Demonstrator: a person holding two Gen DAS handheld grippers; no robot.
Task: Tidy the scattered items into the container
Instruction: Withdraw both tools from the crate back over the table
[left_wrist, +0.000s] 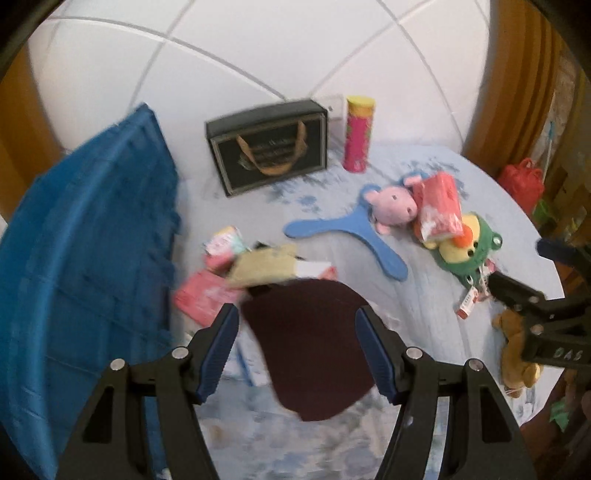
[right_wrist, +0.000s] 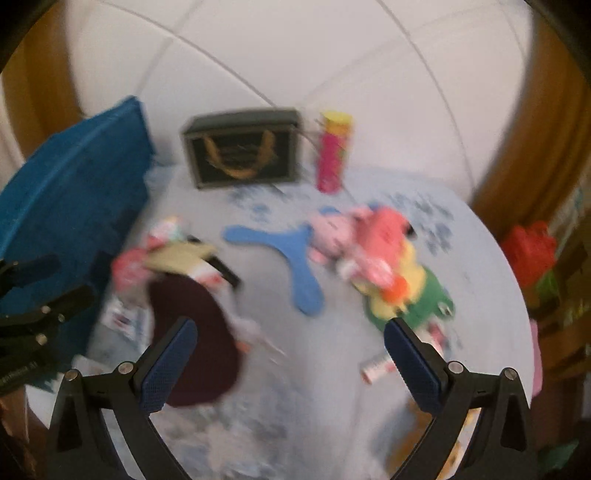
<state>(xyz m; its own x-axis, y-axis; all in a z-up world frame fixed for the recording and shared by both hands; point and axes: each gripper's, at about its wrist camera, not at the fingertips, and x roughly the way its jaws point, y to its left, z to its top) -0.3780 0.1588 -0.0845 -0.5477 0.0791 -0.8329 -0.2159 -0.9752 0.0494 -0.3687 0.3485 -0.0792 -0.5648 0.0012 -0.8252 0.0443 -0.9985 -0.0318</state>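
Observation:
A blue plastic crate (left_wrist: 85, 266) stands at the table's left, also in the right wrist view (right_wrist: 70, 206). My left gripper (left_wrist: 297, 317) is open above a dark maroon cloth (left_wrist: 310, 350), which lies between its fingers without being gripped. My right gripper (right_wrist: 290, 328) is open wide and empty above the table, with the maroon cloth (right_wrist: 195, 343) under its left finger. Scattered items include a blue boomerang (left_wrist: 351, 232), a pink pig plush (left_wrist: 395, 206), a red packet (left_wrist: 439, 203), a green and yellow plush (left_wrist: 465, 254), a tan pouch (left_wrist: 262, 266) and pink packets (left_wrist: 207, 295).
A black gift box (left_wrist: 269, 147) and a pink and yellow can (left_wrist: 358, 133) stand at the back by the white wall. A brown plush (left_wrist: 517, 350) lies at the right table edge. A small red and white box (right_wrist: 376, 365) lies near my right gripper. The right wrist view is blurred.

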